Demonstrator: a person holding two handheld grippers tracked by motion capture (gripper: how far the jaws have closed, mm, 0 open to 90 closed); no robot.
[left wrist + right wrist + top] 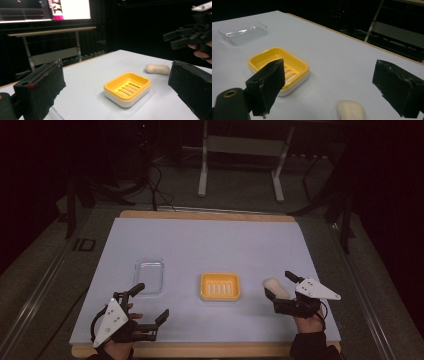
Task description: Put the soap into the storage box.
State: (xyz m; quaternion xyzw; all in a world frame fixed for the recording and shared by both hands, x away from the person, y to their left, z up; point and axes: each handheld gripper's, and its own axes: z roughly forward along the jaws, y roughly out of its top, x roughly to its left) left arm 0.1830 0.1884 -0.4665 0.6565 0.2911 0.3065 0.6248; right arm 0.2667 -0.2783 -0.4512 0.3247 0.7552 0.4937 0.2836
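Your right claw (pixel 281 290) hangs wide open over the soap bar (pixel 275 287), which lies on the desk (pixel 210 240) right of the yellow soap dish (pixel 220 286), likely lined up for grasping. Your left claw (pixel 150 304) waits open, empty, near the clear lid (pixel 149 275).

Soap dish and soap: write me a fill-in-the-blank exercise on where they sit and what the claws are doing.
1. The soap dish has a rim coloured ____.
2. The bar of soap lies on the ____, not in the dish.
3. The right claw hovers over the soap with its jaws ____.
4. The clear plastic tray lies nearest the ____ claw.

Missing words: yellow; table; open; left
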